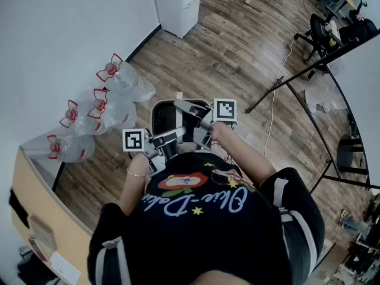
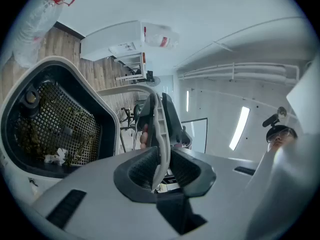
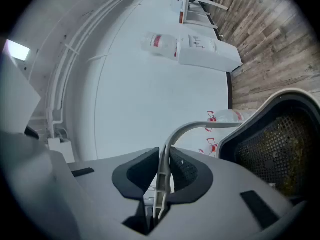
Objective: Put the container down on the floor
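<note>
**Head view:** The person stands over a wooden floor (image 1: 237,58). The left claw (image 1: 161,141) and the right claw (image 1: 199,116) reach forward side by side. The container (image 1: 161,120), a bin with a white rim and a dark inside, hangs just ahead of both claws and partly under them. Whether its base touches the floor cannot be told. Three water bottles (image 1: 122,82) lie along the wall, well off to the left of the left claw.

**Left gripper view:** The left claw (image 2: 160,156) is pinching the container's pale handle (image 2: 157,119), with both dark pads pressed against the thin strip. The handle runs straight up and away from the jaws. The container (image 2: 30,81) sits just left of the claw, with its mouth turned to the camera and a mesh basket (image 2: 60,121) inside. Further along the handle, fingers (image 2: 145,134) show beside the right claw's grey body.

**Right gripper view:** The right claw (image 3: 164,166) is also pinching the handle (image 3: 200,126), its pads tight on either side. From the jaws the handle rises and bends right to the container (image 3: 260,111), which is close on the claw's right. Past the handle, bottles (image 3: 227,116) lie by the wall.
</note>
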Tool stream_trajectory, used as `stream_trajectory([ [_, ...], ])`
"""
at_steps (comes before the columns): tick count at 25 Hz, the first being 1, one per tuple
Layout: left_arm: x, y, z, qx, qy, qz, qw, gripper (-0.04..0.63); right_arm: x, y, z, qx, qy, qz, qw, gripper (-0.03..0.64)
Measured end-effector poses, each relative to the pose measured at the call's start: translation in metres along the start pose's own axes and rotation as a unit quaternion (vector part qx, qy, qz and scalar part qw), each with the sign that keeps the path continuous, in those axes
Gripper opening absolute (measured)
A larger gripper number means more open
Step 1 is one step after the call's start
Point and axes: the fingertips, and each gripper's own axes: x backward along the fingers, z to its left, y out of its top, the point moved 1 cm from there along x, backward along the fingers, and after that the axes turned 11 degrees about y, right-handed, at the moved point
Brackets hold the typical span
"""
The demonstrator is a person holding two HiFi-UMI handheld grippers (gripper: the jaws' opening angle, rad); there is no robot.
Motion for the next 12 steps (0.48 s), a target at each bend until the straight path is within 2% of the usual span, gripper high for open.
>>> stream_trajectory([
  [5, -0.002, 0.0003, -0.0025, -0.005, -0.009, -0.003, 0.9999, 0.071, -0.0008, 0.0004, 0.0019, -0.002, 0.005, 0.001, 1.0, 0.046],
  [12, -0.0022, 0.0011, -0.0024, 0.001, -0.004, -0.015, 0.9999, 0.071, -0.0016, 0.0014, 0.0013, 0.001, 0.007, 0.011, 1.0, 0.046],
])
